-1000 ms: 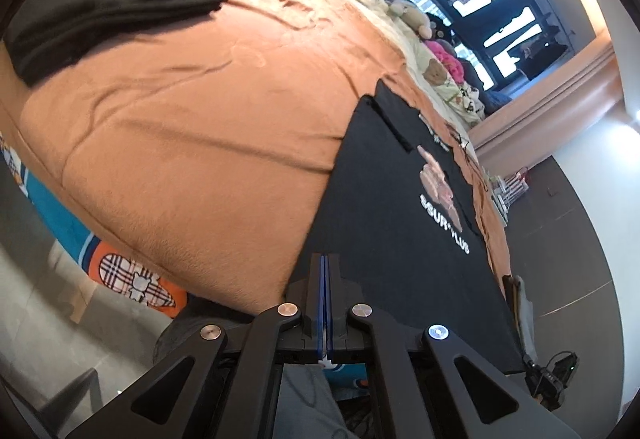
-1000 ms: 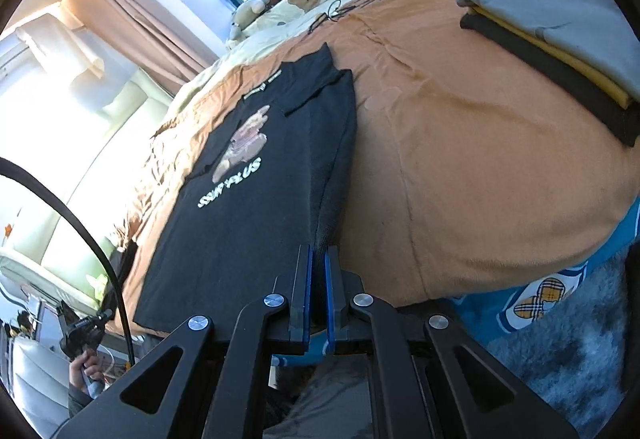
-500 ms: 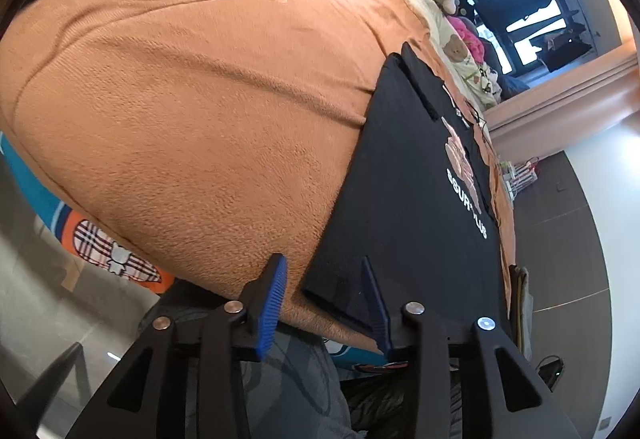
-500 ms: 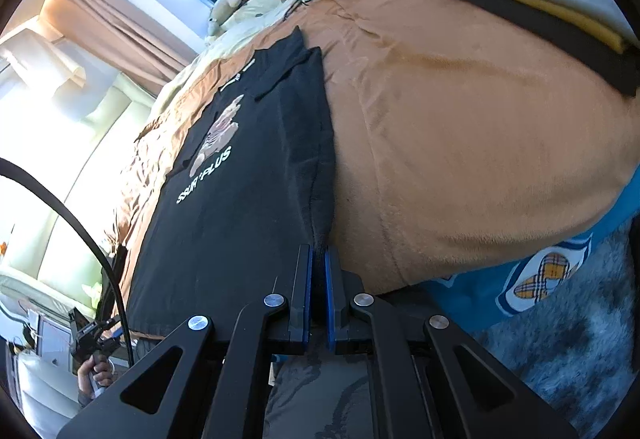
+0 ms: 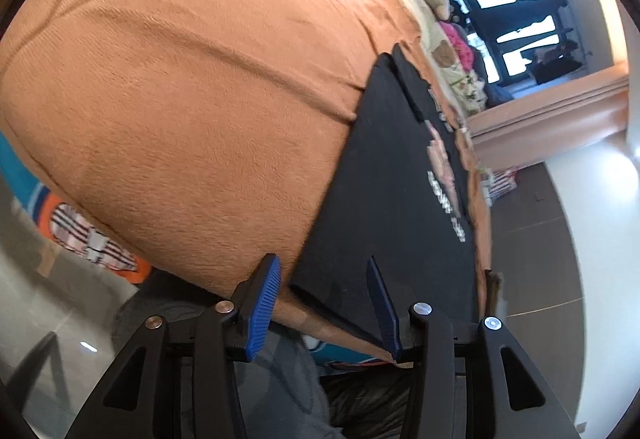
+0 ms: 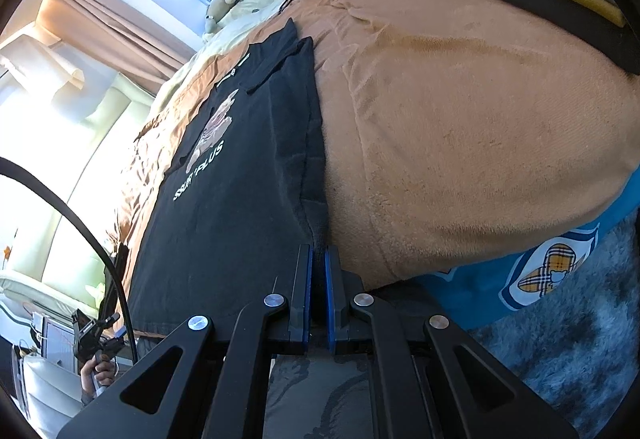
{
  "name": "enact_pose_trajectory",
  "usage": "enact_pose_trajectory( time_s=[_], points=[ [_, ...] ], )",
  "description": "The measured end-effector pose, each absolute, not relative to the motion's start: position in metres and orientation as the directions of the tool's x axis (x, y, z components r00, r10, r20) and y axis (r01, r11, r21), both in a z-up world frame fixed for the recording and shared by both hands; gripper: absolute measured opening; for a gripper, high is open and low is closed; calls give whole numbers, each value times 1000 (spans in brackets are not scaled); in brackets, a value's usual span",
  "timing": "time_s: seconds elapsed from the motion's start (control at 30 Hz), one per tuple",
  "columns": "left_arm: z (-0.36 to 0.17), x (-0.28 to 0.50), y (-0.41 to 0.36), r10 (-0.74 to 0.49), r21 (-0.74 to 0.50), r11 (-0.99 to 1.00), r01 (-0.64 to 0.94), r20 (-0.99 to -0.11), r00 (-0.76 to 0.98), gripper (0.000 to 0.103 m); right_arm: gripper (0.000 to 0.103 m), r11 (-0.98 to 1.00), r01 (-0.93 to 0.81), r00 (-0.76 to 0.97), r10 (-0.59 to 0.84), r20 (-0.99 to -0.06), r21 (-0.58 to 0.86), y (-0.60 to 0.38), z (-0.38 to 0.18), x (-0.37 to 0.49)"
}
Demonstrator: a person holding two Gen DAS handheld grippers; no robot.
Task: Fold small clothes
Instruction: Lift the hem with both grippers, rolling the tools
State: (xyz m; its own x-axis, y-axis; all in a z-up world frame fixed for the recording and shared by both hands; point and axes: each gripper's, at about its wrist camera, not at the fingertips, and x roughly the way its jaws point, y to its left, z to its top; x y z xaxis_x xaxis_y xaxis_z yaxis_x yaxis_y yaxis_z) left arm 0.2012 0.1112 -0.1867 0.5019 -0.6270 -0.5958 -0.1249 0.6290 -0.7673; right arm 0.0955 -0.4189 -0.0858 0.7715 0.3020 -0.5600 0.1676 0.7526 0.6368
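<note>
Shirt (image 5: 392, 207) corner lies between parted left jaws.

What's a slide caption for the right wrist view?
Right gripper shut on the hem corner of a black T-shirt laid flat on the orange blanket.

1. The left gripper (image 5: 322, 281) has just been opening — its blue pads stand apart over the black T-shirt's (image 5: 384, 207) near corner, not pressing it
2. The shirt lies flat on the orange blanket (image 5: 192, 87)
</note>
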Motion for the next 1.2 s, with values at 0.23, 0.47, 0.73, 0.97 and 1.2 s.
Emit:
enact_pose_trajectory(
  time_s=[0.23, 0.47, 0.73, 0.97, 1.2],
  points=[
    [-187, 202, 101, -649, -786, 610, -99, -567, 507, 46, 3, 727, 155, 784, 321, -532, 669, -419, -93, 95],
    [-190, 205, 103, -615, -765, 632, -123, -591, 522, 24, 4, 662, 174, 779, 361, -513, 729, -422, -114, 98],
    [-189, 209, 102, -603, -755, 643, -127, -602, 524, 24, 4, 625, 173, 764, 404, -504, 762, -422, -127, 105],
    [-185, 211, 101, -593, -742, 659, -121, -612, 523, 24, 27, 640, 183, 757, 393, -523, 746, -425, -126, 102],
    [-185, 210, 101, -591, -741, 661, -119, -612, 525, 24, 55, 634, 167, 772, 392, -501, 755, -423, -127, 90]
  ],
)
